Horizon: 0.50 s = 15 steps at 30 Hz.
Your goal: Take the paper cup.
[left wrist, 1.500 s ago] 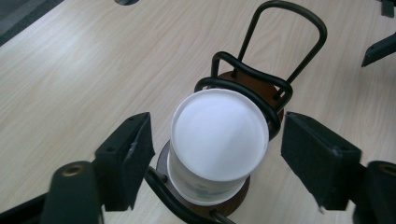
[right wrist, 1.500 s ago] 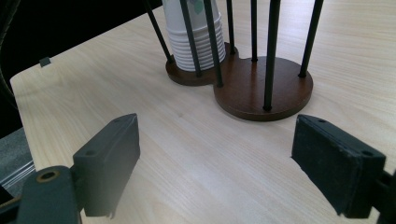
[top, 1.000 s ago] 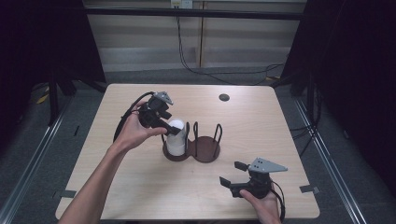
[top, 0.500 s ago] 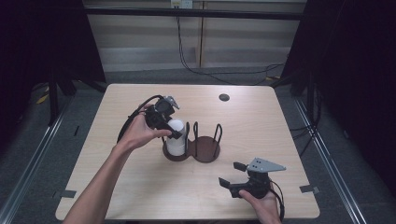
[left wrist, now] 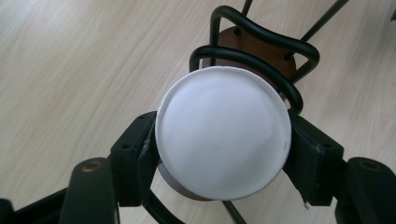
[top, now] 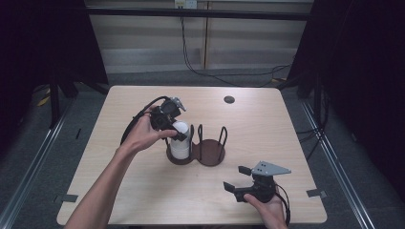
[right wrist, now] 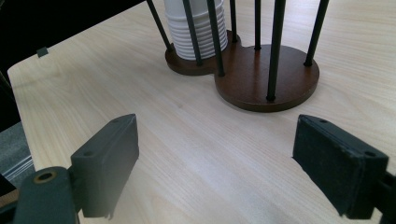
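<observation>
Over the left half of the wooden cup rack (top: 210, 155) on the worktop (top: 286, 129), the left gripper (top: 168, 119) has just closed its jaws onto the top of the white cup stack (left wrist: 223, 133), so a lift looks next, while the right gripper (top: 252, 183) waits near the front edge, jaws apart.

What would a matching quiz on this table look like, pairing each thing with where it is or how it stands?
Things:
1. left claw
2. right claw
3. stack of white cups
4. small dark disc

States:
A. lies alone near the table's far edge
B. stands in the left ring of the dark wooden holder
C. jaws wide apart over bare wood, nothing between them
D. has just been closing, its pads now against the sides of the top cup

Pairs: 1-D, 2-C, 3-B, 4-A
</observation>
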Tool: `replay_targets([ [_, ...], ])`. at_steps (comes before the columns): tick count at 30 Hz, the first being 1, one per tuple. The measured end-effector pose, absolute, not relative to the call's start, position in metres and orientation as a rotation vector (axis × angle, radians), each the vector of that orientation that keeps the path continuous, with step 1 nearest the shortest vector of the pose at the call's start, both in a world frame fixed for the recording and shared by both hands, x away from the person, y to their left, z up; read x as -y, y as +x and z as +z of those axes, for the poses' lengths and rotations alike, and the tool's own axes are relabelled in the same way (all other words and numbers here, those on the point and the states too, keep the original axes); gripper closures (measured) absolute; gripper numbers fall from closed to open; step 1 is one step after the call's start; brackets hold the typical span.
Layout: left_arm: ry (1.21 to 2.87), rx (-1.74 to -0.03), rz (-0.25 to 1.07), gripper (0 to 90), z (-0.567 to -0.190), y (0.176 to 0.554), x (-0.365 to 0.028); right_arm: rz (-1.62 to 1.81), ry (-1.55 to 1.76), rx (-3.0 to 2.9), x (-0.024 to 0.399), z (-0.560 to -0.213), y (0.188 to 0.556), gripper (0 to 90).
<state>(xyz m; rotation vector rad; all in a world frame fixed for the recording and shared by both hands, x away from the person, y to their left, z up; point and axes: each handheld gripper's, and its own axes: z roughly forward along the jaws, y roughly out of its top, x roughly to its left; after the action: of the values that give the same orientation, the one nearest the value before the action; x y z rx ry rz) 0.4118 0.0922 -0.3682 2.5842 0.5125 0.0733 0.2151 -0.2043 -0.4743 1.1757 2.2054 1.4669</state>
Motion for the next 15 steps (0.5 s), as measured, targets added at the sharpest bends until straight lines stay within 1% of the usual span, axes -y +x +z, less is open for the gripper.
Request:
replay_targets([
  [2, 2.57, -0.527, 0.055, 33.8, -0.367, 0.412, -0.093, 1.464, 1.183, -2.208, 0.204, -0.474, 0.215, 14.0],
  [15, 2.547, -0.534, 0.068, 34.2, -0.356, 0.41, -0.097, 1.461, 1.186, -2.212, 0.203, -0.475, 0.216, 14.0],
])
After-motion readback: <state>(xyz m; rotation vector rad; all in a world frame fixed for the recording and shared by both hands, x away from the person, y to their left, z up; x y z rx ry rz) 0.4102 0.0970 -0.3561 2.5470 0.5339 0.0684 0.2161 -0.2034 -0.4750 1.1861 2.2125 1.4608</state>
